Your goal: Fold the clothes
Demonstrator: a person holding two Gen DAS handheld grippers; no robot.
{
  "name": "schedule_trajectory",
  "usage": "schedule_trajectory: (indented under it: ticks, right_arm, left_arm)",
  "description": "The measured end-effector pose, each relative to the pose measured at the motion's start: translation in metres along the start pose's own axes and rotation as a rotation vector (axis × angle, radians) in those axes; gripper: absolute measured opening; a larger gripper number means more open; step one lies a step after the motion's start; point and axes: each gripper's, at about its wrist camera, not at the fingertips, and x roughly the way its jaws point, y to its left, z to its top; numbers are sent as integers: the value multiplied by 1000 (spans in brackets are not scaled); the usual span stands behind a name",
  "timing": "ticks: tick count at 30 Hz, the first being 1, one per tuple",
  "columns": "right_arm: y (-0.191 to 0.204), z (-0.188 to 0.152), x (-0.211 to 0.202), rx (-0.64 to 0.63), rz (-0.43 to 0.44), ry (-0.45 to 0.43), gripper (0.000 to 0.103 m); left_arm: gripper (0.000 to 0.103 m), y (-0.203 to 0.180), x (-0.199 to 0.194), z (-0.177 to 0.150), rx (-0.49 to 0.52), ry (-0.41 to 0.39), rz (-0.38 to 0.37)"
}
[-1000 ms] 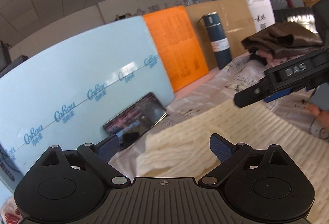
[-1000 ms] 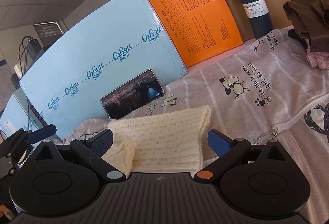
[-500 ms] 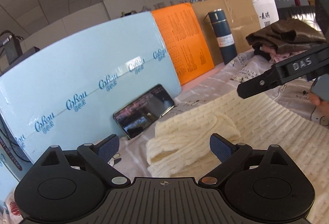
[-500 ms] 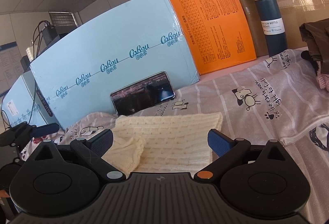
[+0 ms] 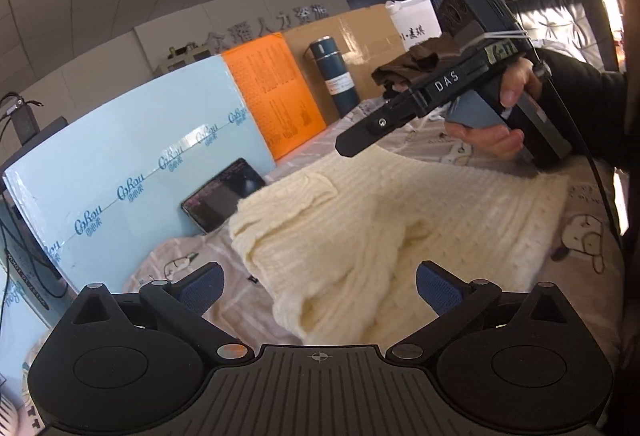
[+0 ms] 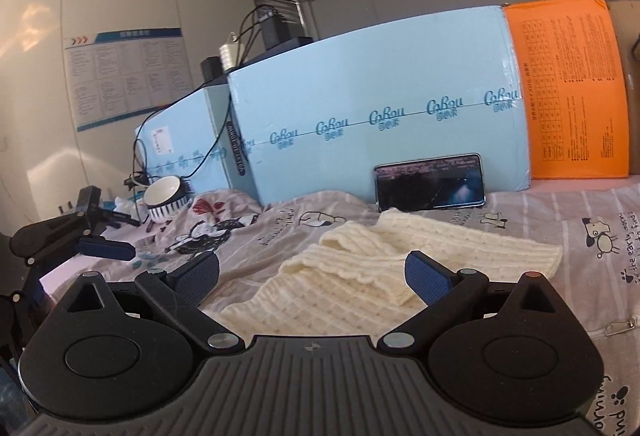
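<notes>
I've pulled both grippers back since a second ago, so more of the cream sweater (image 5: 384, 232) shows, lying partly folded on the printed bedsheet (image 6: 568, 212). My left gripper (image 5: 318, 286) and right gripper (image 6: 312, 274) hover spread, holding nothing. A phone (image 6: 430, 181) leans on the blue box (image 6: 380, 84) behind.

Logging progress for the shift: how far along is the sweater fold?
Partly done: the cream knit sweater lies on the printed sheet with a sleeve folded across it. Nothing in hand: left claw and right claw are open. Final folds remain.
</notes>
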Motion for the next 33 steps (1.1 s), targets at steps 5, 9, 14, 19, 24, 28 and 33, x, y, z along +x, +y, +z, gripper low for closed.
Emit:
schedule_trajectory:
  ticks: [5,9,14,19,24,28,33]
  right_arm:
    - [24,-20,-31,-125,59,92,101]
    - [35,-37,-51,-150,105,171,101]
    - [47,-53,-65,-135,182,225,101]
    - [61,-60,-68,-181,223,275,101]
    - [71,-71,-66,-317,141,346,101]
    - [59,-71,-72,-341,3,333,101]
    - [45,-70,-74,-348,-26,284,88]
  left_arm:
    - [103,-18,-3,-12,68,63,-55]
    - [103,-28,2,-18,112,79,-59]
    - [103,-30,14,-14,84,68,-32]
    - [103,-36,22,-9,96,48,1]
    - [103,-28,30,-3,15,16,7]
    - [103,-31,26,-10,87,48,-8]
    - [81,-28,23,-9,99,17,1]
